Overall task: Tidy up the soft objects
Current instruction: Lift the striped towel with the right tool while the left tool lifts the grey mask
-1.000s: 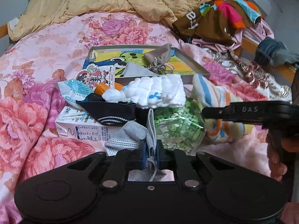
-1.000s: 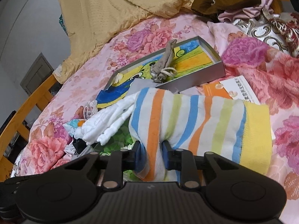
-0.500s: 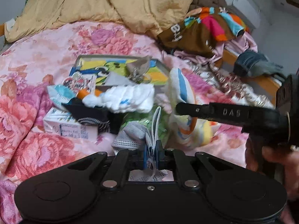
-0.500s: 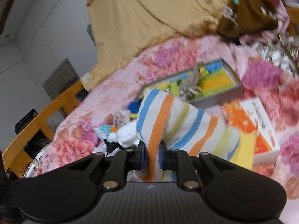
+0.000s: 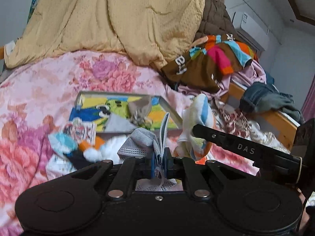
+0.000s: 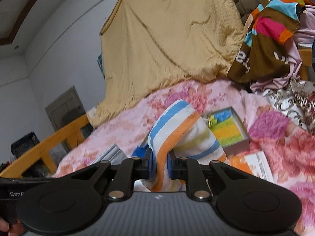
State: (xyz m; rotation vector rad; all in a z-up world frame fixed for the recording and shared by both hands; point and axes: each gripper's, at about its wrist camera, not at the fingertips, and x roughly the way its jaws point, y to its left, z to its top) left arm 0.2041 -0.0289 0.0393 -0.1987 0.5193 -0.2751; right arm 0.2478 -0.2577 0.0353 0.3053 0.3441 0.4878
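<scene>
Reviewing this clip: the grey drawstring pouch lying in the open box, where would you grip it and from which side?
Judging by the left wrist view, take the grey pouch at its bunched lower end, where the cord gathers the cloth into a narrow neck the fingers could span. Come from above: the box walls would probably block a sideways approach.

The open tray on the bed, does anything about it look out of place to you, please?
Yes: the open tray holds only a crumpled beige cloth, while a face mask and striped sock are clamped in the left gripper and right gripper.

Probably a bedroom: floral bed (image 5: 110, 74) (clothes (image 5: 208, 61) heaped).
</scene>
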